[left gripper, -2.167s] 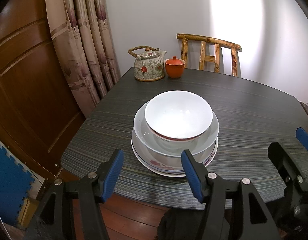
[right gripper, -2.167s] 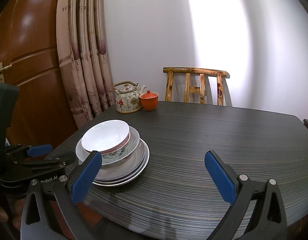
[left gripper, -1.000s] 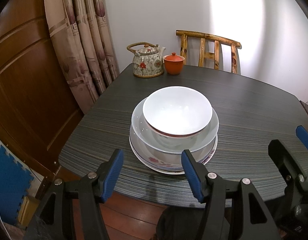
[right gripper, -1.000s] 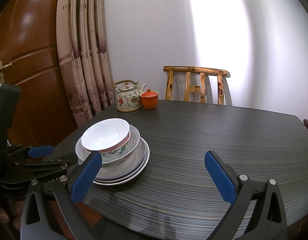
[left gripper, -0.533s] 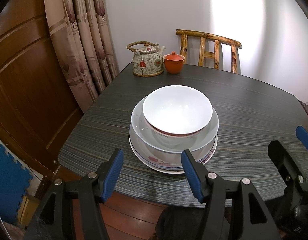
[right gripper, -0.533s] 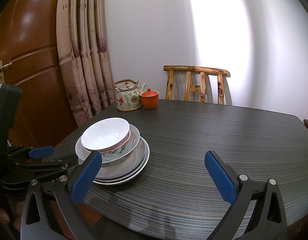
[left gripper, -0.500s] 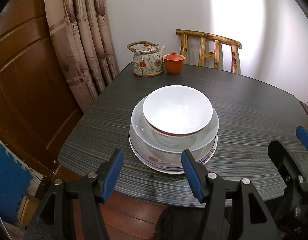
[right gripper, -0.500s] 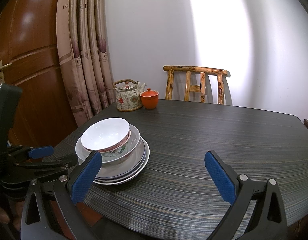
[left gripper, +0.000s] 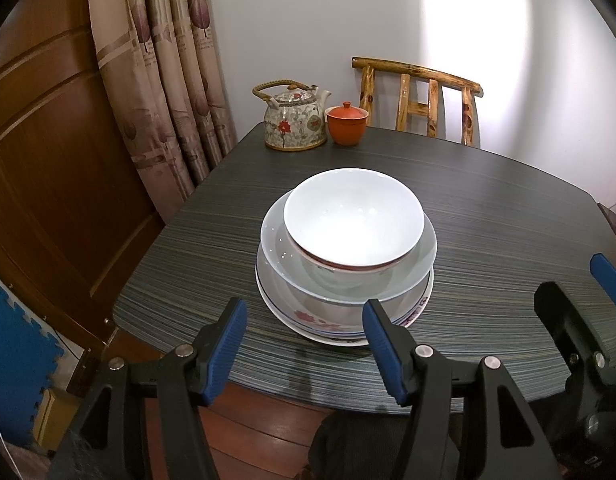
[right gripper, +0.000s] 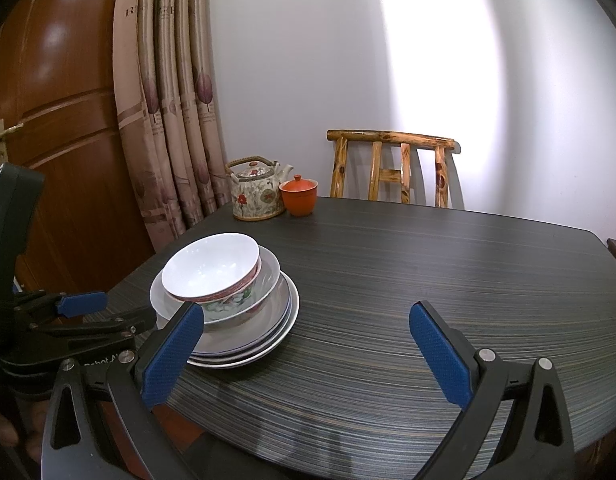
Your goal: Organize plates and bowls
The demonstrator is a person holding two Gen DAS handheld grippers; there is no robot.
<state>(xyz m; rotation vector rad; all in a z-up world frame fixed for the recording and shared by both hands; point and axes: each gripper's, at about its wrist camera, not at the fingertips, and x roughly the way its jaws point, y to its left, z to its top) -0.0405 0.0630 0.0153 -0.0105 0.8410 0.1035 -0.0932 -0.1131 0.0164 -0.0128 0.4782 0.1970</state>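
Note:
On the dark striped table [left gripper: 508, 220] stands one stack: a white bowl [left gripper: 354, 216] with a red rim band on top, a wider pale bowl [left gripper: 424, 256] under it, then flowered plates [left gripper: 320, 322]. My left gripper [left gripper: 304, 346] hangs open at the table's near edge, just in front of the stack, with nothing between its blue pads. In the right wrist view the white bowl [right gripper: 210, 266] and plates [right gripper: 284, 320] sit left of centre. My right gripper [right gripper: 306, 344] is open over bare table [right gripper: 428, 272] to the stack's right, its left pad near the plates' rim.
A flowered teapot [left gripper: 294, 122] and an orange lidded cup [left gripper: 346, 124] stand at the table's far edge. A wooden chair [left gripper: 420, 98] stands behind the table against the wall. Curtains [left gripper: 168, 80] and a wooden door [left gripper: 48, 160] are on the left.
Since the earliest frames the left wrist view has shifted slightly, so the stack sits a little higher in it. Over the last second nothing has moved.

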